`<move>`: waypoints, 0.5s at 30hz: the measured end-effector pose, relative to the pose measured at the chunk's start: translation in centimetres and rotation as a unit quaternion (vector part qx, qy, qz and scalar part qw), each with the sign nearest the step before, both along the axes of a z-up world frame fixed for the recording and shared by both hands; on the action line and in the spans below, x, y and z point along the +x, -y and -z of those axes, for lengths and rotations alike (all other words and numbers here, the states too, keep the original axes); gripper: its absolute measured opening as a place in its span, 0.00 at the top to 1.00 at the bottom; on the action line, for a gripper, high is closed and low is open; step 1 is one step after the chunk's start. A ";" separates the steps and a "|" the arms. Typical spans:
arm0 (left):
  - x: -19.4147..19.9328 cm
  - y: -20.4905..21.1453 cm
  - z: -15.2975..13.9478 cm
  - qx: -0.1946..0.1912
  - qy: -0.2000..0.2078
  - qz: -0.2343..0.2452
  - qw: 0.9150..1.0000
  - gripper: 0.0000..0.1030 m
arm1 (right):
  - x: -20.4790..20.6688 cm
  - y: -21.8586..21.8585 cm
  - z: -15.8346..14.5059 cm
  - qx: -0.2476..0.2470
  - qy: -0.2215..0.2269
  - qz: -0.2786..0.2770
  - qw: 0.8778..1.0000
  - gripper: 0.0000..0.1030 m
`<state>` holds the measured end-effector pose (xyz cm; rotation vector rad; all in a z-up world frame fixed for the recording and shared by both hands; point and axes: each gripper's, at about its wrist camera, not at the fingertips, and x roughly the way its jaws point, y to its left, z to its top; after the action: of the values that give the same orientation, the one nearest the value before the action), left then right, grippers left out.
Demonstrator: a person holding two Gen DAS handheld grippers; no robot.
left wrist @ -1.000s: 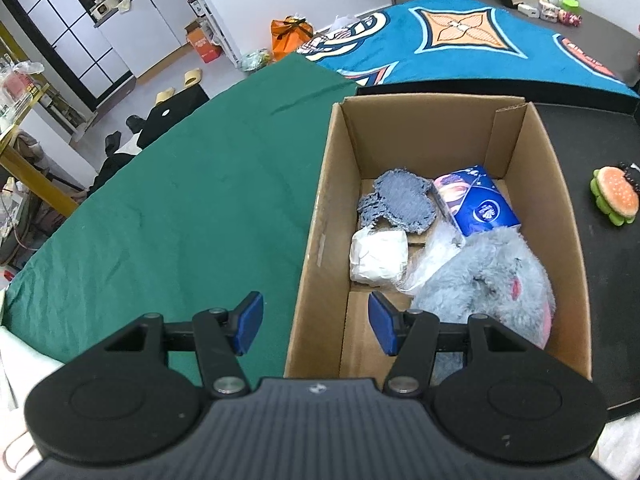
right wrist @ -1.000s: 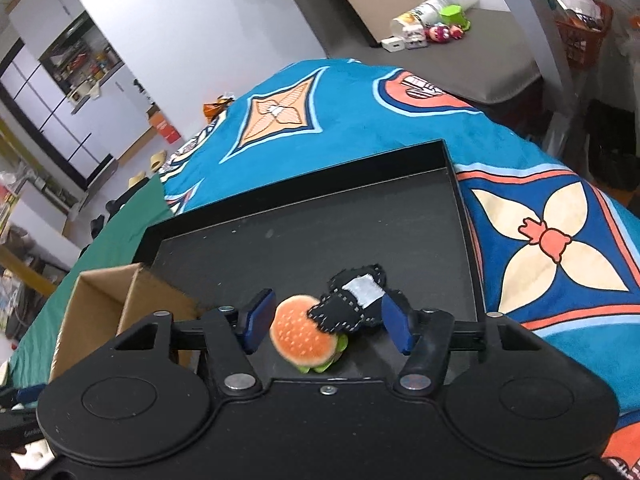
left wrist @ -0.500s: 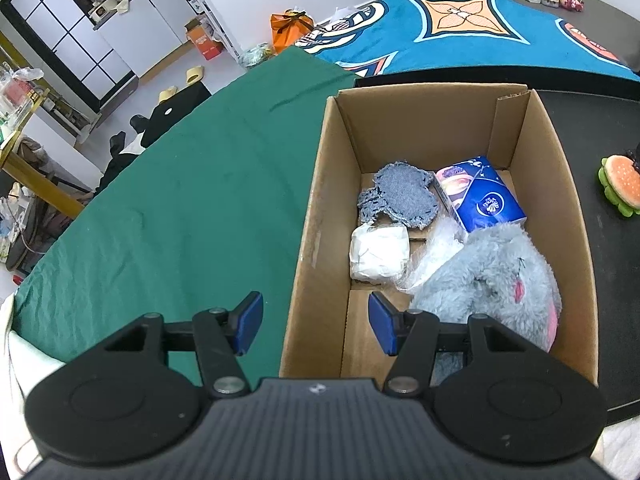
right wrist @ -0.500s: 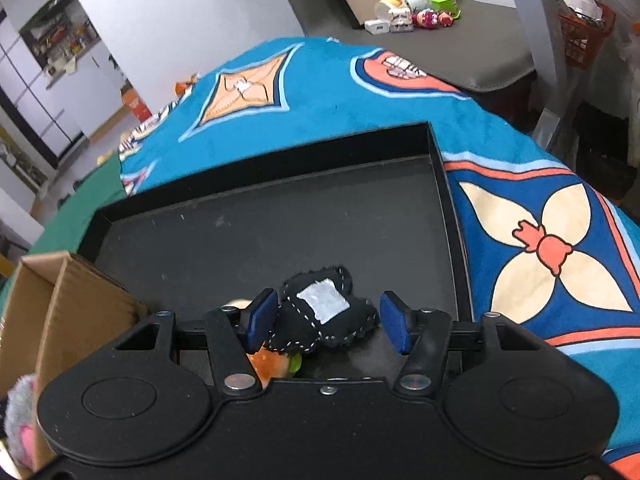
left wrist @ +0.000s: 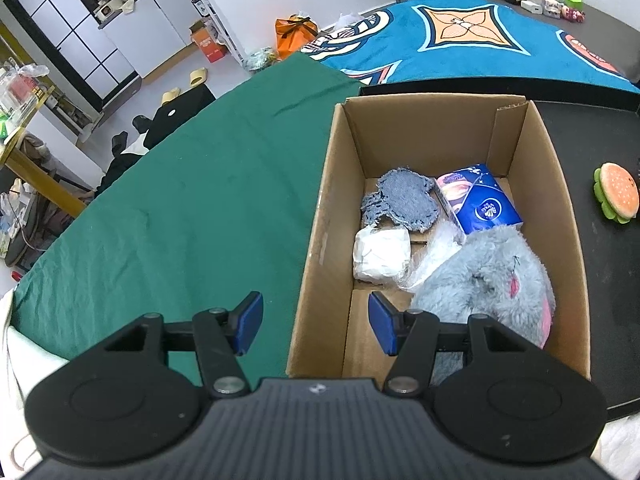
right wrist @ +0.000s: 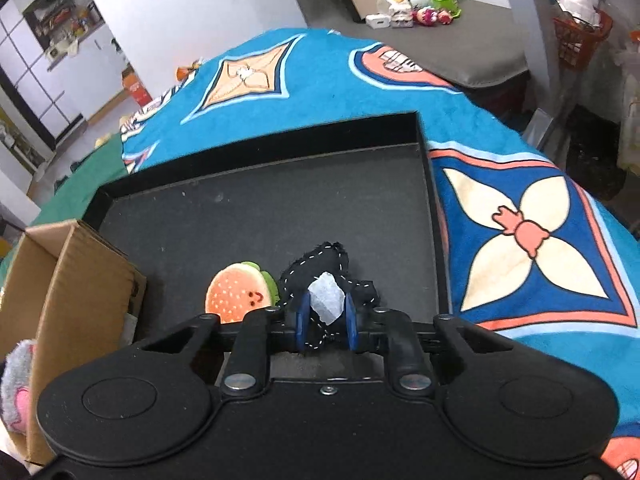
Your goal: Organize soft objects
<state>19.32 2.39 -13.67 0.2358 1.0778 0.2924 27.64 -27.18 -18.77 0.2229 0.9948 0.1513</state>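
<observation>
The right gripper [right wrist: 325, 320] is closing its blue fingers [right wrist: 301, 320] on a black stitched fabric piece [right wrist: 320, 276] with a pale patch, bunched between them on a black tray [right wrist: 280, 216]. A burger-shaped plush [right wrist: 236, 294] sits just left of it, touching. The left gripper [left wrist: 314, 322] hangs with fingers half spread and empty over the near left wall of a cardboard box [left wrist: 316, 232]. Inside lie a grey plush toy [left wrist: 488, 280], a blue tissue pack [left wrist: 480, 204], a grey cloth [left wrist: 404, 200] and a white bundle [left wrist: 382, 254].
</observation>
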 end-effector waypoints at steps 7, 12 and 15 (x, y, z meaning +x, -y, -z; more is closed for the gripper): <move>-0.5 -0.2 -0.5 -0.002 0.008 0.002 1.000 0.45 | -1.0 -0.1 -0.7 -0.002 0.006 -0.002 1.000 0.82; -1.0 -0.6 -1.0 -0.013 0.018 -0.002 1.000 0.45 | -1.9 -0.1 -1.5 0.005 0.014 -0.006 1.000 1.00; -1.1 -0.7 -1.2 -0.018 0.022 -0.002 1.000 0.45 | -2.2 0.0 -1.6 0.001 0.012 -0.002 1.000 1.00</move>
<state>18.24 3.13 -12.49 0.1934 1.0385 0.2803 25.43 -27.22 -17.16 0.2200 0.9706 0.1582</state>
